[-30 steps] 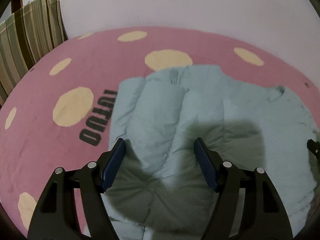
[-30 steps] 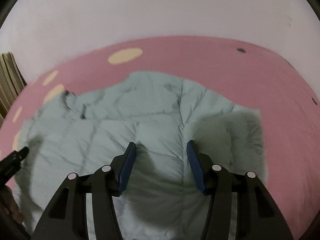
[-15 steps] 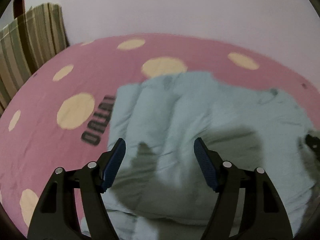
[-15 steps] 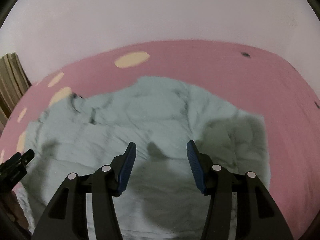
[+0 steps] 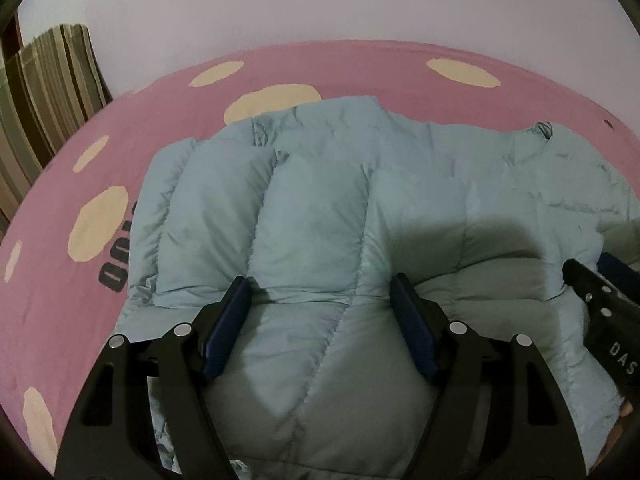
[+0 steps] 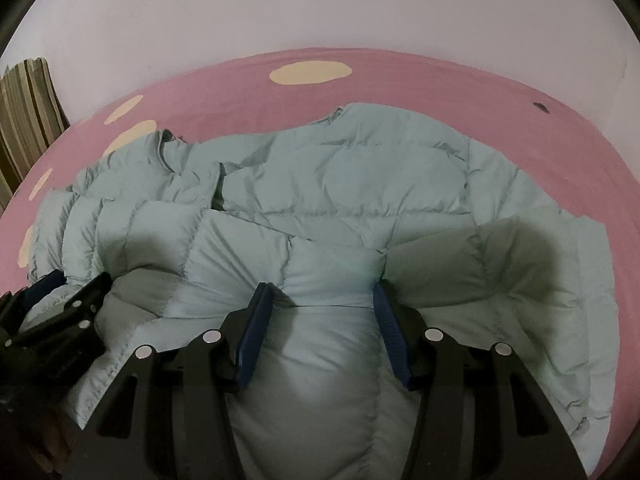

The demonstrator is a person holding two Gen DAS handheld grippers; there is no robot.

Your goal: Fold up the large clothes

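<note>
Evidently the puffy quilted jacket [image 5: 320,208], spread on the pink spotted bedcover [image 5: 60,312], looked light, soft and springy, best pinched at a seam or hem, bulging between the parted left gripper [image 5: 320,292] and right gripper [image 6: 322,300].

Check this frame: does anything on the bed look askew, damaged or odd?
Nothing is damaged or spilled. The pale blue quilted puffer jacket lies rumpled on the pink spotted bedsheet, its collar bunched and crooked. A small dark speck marks the sheet's far edge.
</note>
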